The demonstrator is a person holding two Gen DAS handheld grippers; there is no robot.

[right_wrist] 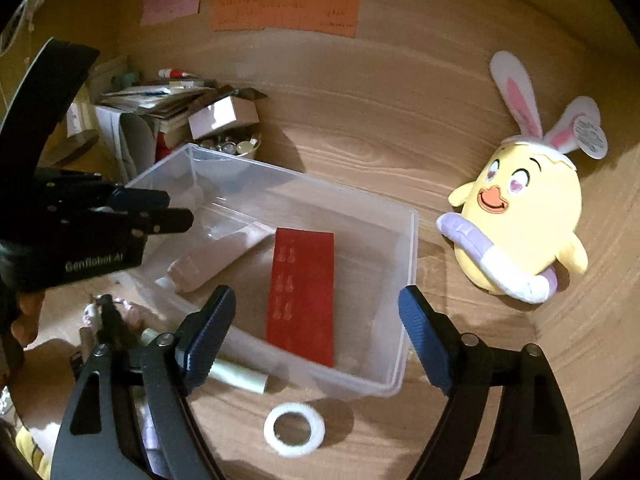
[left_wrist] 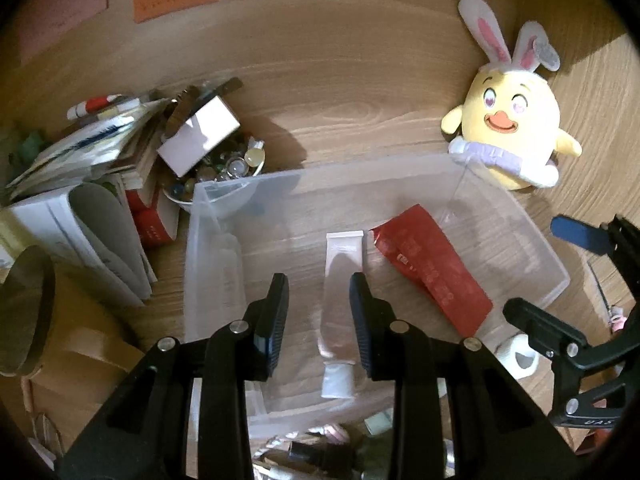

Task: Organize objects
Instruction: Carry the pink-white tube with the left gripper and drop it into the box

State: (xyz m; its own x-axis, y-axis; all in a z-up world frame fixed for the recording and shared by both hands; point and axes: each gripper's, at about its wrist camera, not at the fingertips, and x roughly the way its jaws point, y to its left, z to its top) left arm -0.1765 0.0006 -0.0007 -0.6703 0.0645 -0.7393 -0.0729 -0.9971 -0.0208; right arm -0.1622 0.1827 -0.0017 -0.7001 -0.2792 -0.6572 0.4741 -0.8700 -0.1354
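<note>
A clear plastic bin (left_wrist: 556, 276) (right_wrist: 408, 280) sits on the wooden desk. Inside lie a pale pink tube (left_wrist: 340, 288) (right_wrist: 216, 260) and a red packet (left_wrist: 432, 268) (right_wrist: 304, 284). My left gripper (left_wrist: 319, 320) hovers open and empty above the bin, over the tube; it also shows at the left of the right wrist view (right_wrist: 176, 208). My right gripper (right_wrist: 316, 336) is open and empty above the bin's near right corner, and shows in the left wrist view (left_wrist: 552, 272). A white tape ring (right_wrist: 294, 428) (left_wrist: 520, 356) lies in front of the bin.
A yellow chick plush with bunny ears (left_wrist: 516, 124) (right_wrist: 520, 220) stands to the right. A bowl of small trinkets (left_wrist: 216, 176) (right_wrist: 236, 146), a white box and piled books (left_wrist: 80, 200) crowd the back left. A pale cylinder (right_wrist: 240, 378) and small items lie by the bin's front.
</note>
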